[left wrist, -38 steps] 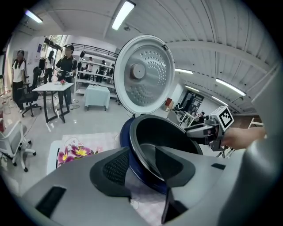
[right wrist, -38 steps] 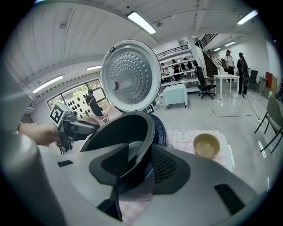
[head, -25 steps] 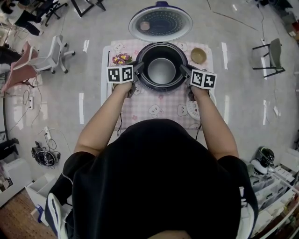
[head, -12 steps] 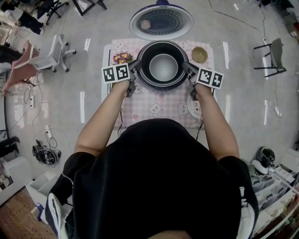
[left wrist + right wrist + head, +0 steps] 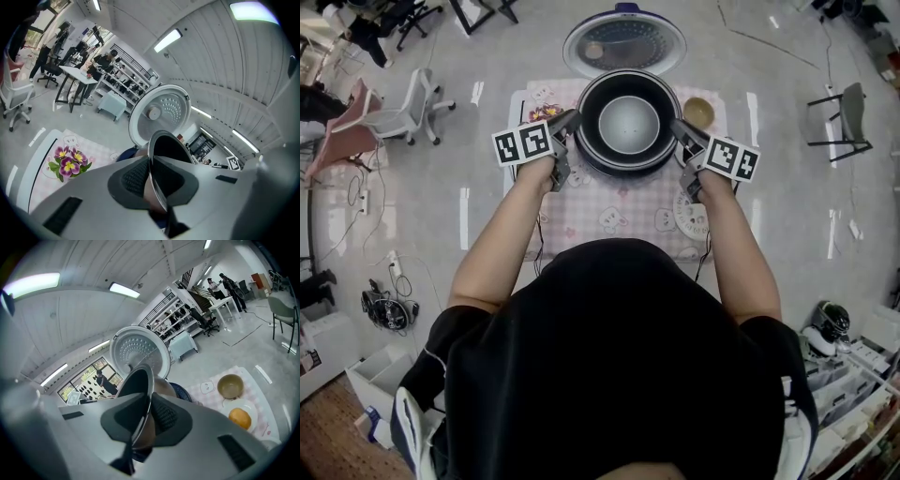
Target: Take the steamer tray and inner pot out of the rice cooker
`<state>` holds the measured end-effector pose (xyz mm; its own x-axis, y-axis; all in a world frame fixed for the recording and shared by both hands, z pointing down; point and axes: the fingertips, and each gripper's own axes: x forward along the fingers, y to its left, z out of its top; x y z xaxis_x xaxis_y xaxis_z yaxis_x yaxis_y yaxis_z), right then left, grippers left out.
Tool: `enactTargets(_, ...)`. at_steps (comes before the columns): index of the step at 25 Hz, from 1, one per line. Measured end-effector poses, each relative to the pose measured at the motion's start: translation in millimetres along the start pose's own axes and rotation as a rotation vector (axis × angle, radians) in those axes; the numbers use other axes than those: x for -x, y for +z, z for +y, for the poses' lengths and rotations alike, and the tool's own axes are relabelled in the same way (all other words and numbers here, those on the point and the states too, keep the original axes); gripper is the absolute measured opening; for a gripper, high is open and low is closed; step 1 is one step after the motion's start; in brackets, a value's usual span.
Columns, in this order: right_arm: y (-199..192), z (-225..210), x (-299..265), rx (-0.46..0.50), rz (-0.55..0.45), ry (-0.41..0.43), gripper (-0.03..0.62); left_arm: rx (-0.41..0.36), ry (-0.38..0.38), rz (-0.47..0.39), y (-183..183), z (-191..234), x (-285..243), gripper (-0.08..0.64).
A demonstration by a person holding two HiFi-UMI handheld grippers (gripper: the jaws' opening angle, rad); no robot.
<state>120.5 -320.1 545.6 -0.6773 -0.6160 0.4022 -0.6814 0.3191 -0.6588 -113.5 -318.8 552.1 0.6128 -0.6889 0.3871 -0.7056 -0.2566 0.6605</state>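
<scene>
Grey metal inner pot (image 5: 628,122), thin-rimmed

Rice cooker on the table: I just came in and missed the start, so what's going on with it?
A person holds a gripper in each hand. The left gripper and right gripper have just been closing and pinch opposite sides of the inner pot at its rim, holding it over the rice cooker, whose lid stands open behind.
</scene>
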Motion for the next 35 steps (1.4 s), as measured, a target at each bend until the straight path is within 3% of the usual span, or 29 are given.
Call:
enactTargets(10,20,33,22,0.051,-0.048,0.058,0.044,-0.024,-0.028,-0.079,20,-31,28,0.041)
enactTargets(18,29,67,20,0.089,-0.040,0.136,0.044,-0.036,0.001,-0.147,38,-40,64,0.041)
enactTargets(35,-46,177,-58,0.156,0.144,0.358,0.048,0.067,0.186,-0.332,21,30,217,0.041)
